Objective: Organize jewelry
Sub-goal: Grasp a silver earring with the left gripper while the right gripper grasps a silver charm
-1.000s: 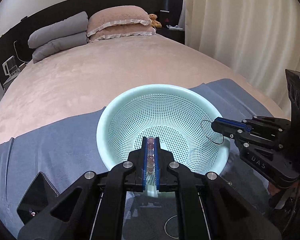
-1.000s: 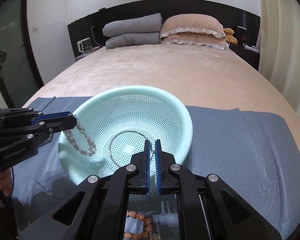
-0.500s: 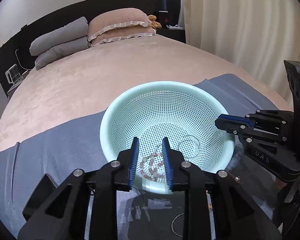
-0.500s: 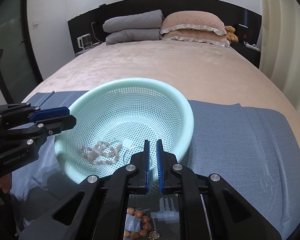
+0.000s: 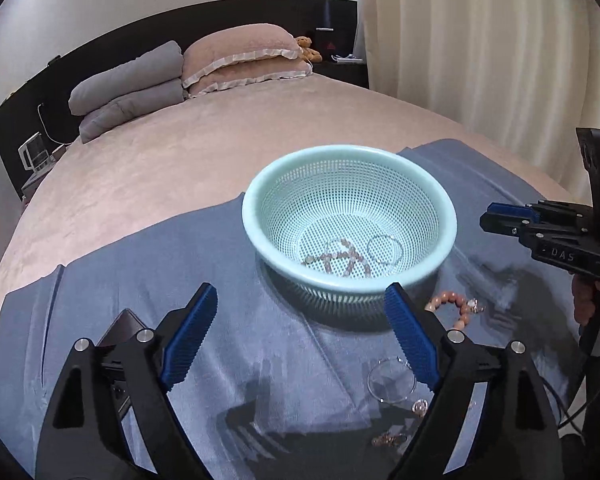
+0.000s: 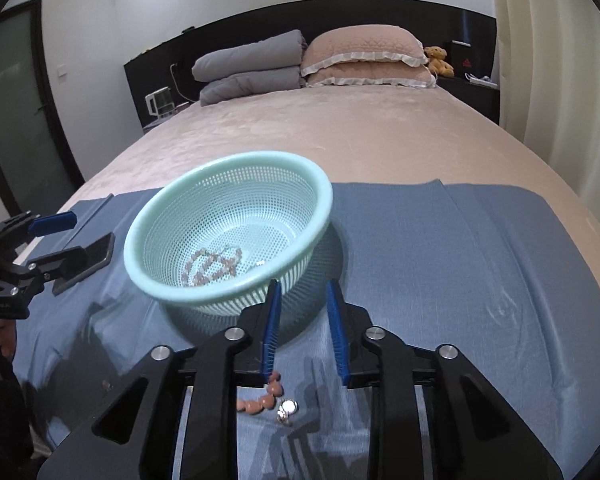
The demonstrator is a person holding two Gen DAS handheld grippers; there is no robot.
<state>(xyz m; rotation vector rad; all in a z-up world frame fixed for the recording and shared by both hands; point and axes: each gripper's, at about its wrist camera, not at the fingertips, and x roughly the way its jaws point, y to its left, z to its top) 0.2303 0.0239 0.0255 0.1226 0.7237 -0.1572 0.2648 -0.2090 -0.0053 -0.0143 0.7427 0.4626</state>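
We are holding our left gripper (image 5: 300, 340) spread wide and our right gripper (image 6: 304, 324) partly parted, both empty, near the basket (image 5: 252, 216) rim; pink bead bracelet (image 5: 340, 260) is lying inside it.

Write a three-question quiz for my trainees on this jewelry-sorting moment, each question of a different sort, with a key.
1. True or false: the left gripper has its jaws spread wide and holds nothing.
2. Multiple choice: where does the pale pink bead bracelet lie? A) on the blue cloth B) inside the mint basket C) on the pillows
3. Fill in: the orange bead bracelet lies on the blue cloth, ______ the basket.

Key: 1 true. 2 B; a thin wire hoop lies beside it in the basket. 3 outside; a second wire hoop is also on the cloth, and the right gripper is open near the orange beads.
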